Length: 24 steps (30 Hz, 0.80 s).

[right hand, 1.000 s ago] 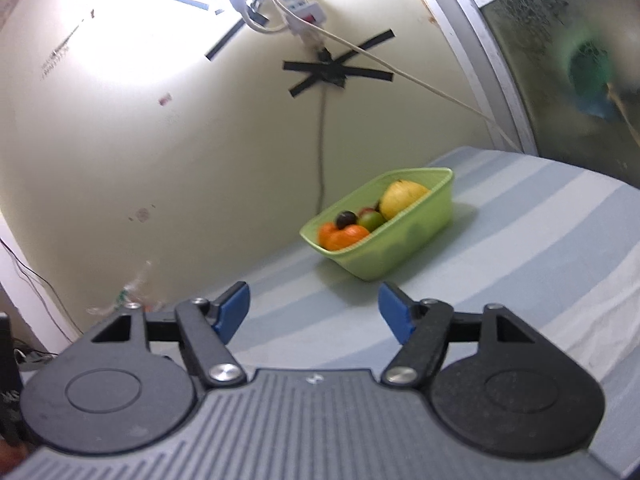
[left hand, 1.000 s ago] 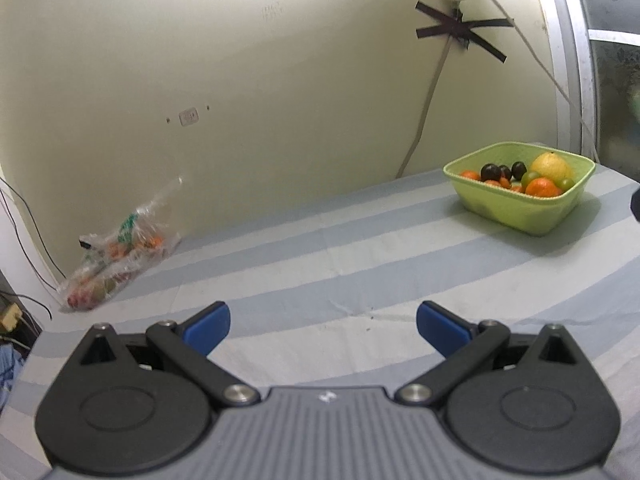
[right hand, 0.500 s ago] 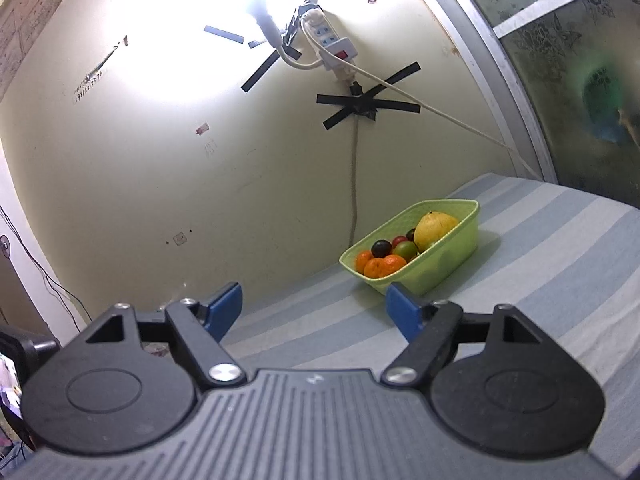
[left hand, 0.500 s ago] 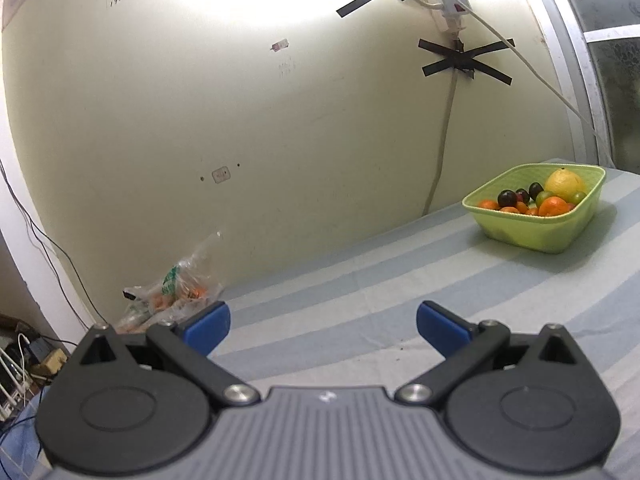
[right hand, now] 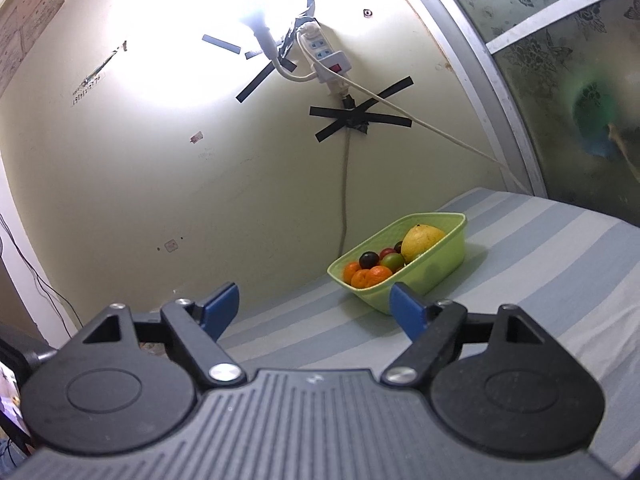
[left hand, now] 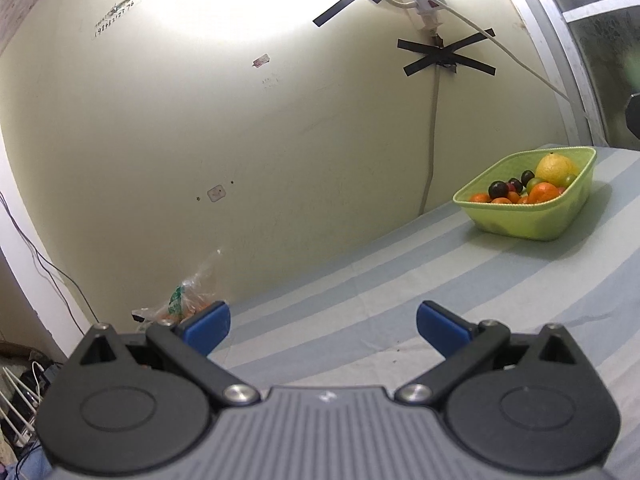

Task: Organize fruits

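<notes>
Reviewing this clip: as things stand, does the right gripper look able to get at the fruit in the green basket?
Probably yes. The right gripper is open and empty, the basket has no lid, and only bare striped cloth lies between.

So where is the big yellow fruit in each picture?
Left wrist view: the big yellow fruit sits at the far end of the green basket, right of middle.
Right wrist view: the same fruit, centre-right, in the basket's far end.
Shared landmark: the black tape cross on the wall above.
</notes>
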{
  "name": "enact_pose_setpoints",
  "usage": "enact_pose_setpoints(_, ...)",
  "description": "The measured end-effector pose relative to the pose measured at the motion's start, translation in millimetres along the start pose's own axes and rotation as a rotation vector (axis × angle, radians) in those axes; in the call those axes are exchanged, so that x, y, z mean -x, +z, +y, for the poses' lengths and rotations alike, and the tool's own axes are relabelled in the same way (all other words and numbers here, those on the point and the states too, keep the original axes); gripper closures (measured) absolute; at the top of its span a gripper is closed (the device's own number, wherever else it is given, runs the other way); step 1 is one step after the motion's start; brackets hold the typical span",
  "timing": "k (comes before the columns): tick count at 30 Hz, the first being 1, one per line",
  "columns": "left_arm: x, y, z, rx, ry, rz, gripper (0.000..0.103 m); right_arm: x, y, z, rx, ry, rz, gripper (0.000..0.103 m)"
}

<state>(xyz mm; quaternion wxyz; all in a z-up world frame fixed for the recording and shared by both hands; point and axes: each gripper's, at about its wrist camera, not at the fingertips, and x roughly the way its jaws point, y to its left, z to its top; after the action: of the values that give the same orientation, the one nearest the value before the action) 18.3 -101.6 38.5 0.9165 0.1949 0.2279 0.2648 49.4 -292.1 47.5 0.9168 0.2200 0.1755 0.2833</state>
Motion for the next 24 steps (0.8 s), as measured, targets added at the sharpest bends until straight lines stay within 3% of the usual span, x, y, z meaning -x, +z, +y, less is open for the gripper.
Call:
enact_pose_setpoints(14,5.7,0.1,-20.9,-0.089,0.069,-0.063,0.000,3.3,-0.5,-7.3,-0.021,-0.004,-0.009,0.019)
enact_pose_setpoints(24,4.3,1.4,-27.6,-0.109,0.054,-0.060,0.000,3.3,-1.6,-10.3,-0.035,-0.007,-0.006,0.019)
